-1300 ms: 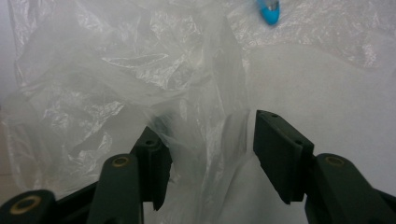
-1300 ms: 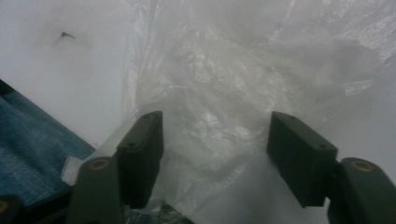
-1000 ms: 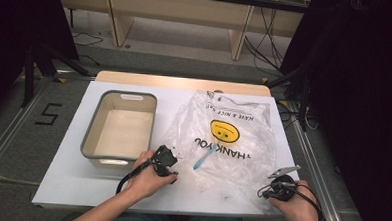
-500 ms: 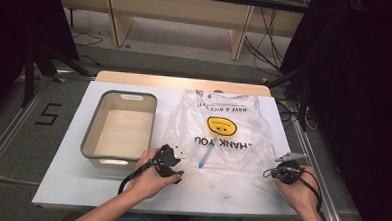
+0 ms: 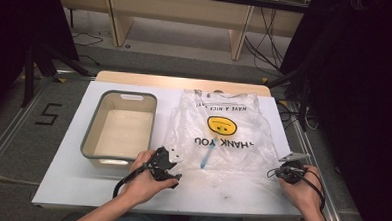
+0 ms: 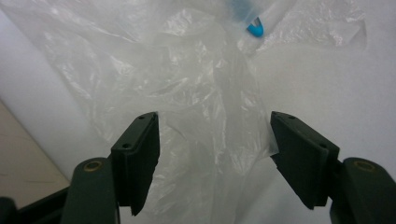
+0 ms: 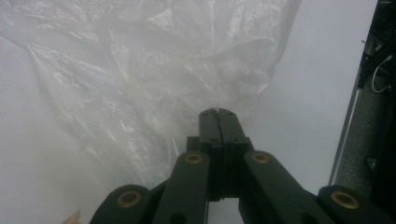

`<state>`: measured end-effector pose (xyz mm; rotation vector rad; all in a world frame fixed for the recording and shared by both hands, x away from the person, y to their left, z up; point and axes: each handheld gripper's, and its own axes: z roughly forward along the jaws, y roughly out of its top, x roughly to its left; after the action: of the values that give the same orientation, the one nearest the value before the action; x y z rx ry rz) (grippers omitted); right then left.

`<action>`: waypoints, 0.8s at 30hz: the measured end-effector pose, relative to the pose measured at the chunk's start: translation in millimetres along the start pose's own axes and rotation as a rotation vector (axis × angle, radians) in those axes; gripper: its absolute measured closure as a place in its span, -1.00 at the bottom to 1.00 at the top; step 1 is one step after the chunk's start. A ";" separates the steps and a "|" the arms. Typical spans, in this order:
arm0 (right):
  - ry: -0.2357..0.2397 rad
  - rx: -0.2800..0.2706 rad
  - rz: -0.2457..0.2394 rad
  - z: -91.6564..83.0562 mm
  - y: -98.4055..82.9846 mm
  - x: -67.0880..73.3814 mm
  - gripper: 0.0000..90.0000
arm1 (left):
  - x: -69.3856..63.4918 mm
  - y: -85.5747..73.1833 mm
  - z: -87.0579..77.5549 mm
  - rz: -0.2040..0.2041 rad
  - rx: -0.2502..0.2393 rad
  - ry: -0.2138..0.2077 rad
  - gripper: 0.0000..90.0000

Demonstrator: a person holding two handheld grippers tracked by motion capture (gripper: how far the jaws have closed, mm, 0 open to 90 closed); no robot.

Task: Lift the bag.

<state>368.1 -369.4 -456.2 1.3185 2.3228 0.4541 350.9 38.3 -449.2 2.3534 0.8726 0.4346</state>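
A clear plastic bag (image 5: pixel 225 137) printed with a yellow smiley and "THANK YOU" lies flat on the white table (image 5: pixel 220 194). Inside it is a thin blue-tipped stick (image 5: pixel 208 152), whose blue end (image 6: pixel 254 29) shows in the left gripper view. My left gripper (image 5: pixel 177 167) is open at the bag's near left corner, and crumpled film (image 6: pixel 205 121) lies between its jaws (image 6: pixel 215 158). My right gripper (image 5: pixel 283 170) sits at the bag's near right edge. Its jaws (image 7: pixel 218 114) are shut, with the film (image 7: pixel 154 84) gathered at their tips.
A grey-rimmed, cream-coloured tub (image 5: pixel 90 136) stands empty on the table's left half, just beyond my left hand. The table's right edge (image 7: pixel 359 93) runs close to my right gripper, with cables on the floor past it.
My right gripper has moved forward and outward along the bag's right edge, and the bag now lies more spread out. My left gripper has shifted slightly toward the bag's corner.
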 end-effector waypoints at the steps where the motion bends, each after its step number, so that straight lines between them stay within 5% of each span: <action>1: -0.003 0.003 -0.001 -0.2 -0.6 -0.2 1.00 | 0.0 0.0 0.0 0.000 0.000 0.000 -0.25; 7: 0.002 -0.008 -0.010 -4.0 2.4 5.0 1.00 | 0.1 -3.7 -3.5 -0.010 -0.006 -0.003 -0.26; 15: -0.028 0.002 0.012 -4.5 -3.4 -4.7 1.00 | -7.3 -16.6 -2.7 0.012 0.092 0.005 -0.18; 18: -0.023 -0.005 0.012 -5.3 -3.0 -3.3 1.00 | -7.1 -21.8 4.2 -0.005 0.152 -0.008 -0.12; 24: -0.012 -0.023 0.010 -6.8 -1.2 0.1 1.00 | -2.8 -22.7 9.9 -0.060 0.169 -0.037 0.01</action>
<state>363.7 -370.3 -451.0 1.3187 2.2956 0.4736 342.6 46.3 -471.4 2.4725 0.9938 0.3019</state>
